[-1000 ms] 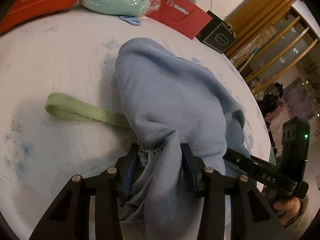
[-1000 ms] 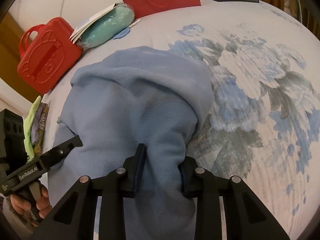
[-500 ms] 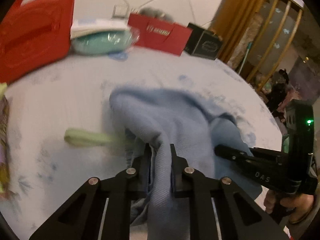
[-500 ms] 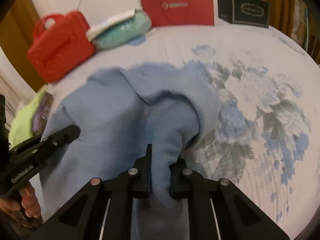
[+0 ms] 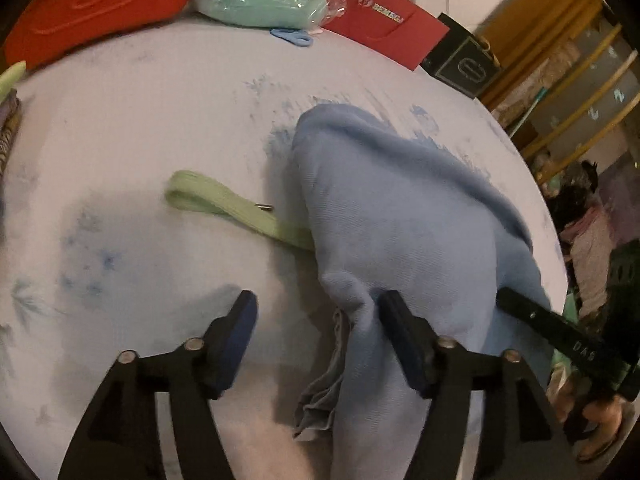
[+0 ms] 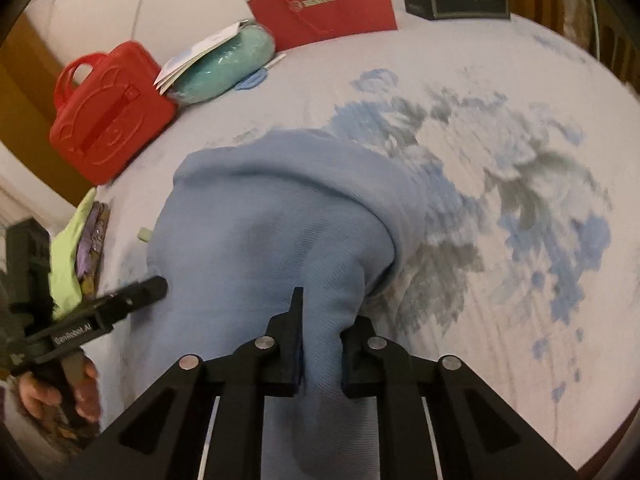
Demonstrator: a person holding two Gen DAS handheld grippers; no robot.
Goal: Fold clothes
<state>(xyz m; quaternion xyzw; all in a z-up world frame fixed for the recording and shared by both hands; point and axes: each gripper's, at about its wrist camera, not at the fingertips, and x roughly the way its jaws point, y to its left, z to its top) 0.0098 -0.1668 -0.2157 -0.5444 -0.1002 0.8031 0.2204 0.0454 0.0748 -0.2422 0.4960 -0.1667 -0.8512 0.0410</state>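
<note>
A red case (image 5: 100,4) sits at the far left edge of the bed (image 5: 120,128), with a teal bundle in clear plastic (image 5: 260,4) beside it and a booklet resting on top of that bundle. Further right stand a red paper bag (image 5: 384,28) and a black box (image 5: 464,66). On the white, blue-flowered bedcover lies a pale green strap (image 5: 224,204), one end looped, the other running under the edge of the blue garment (image 5: 400,216).

The garment lies bunched in a heap near the middle of the bed, draping toward the near edge. The left gripper (image 5: 318,320) has its jaws spread wide apart; the left finger stands over bare bedcover, while the right finger touches a fold of the blue cloth without pinching it. A darker grey-blue layer of fabric hangs below that fold.

In the right wrist view, the same heap of blue garment (image 6: 280,220) fills the centre, with large blue and grey flower prints on the bedcover to its right. The right gripper (image 6: 320,348) is clamped on a gathered ridge of the cloth, its jaws close together with fabric squeezed between them. The left gripper (image 6: 120,304) shows at the left of this view, its tip touching the garment's side.
</note>
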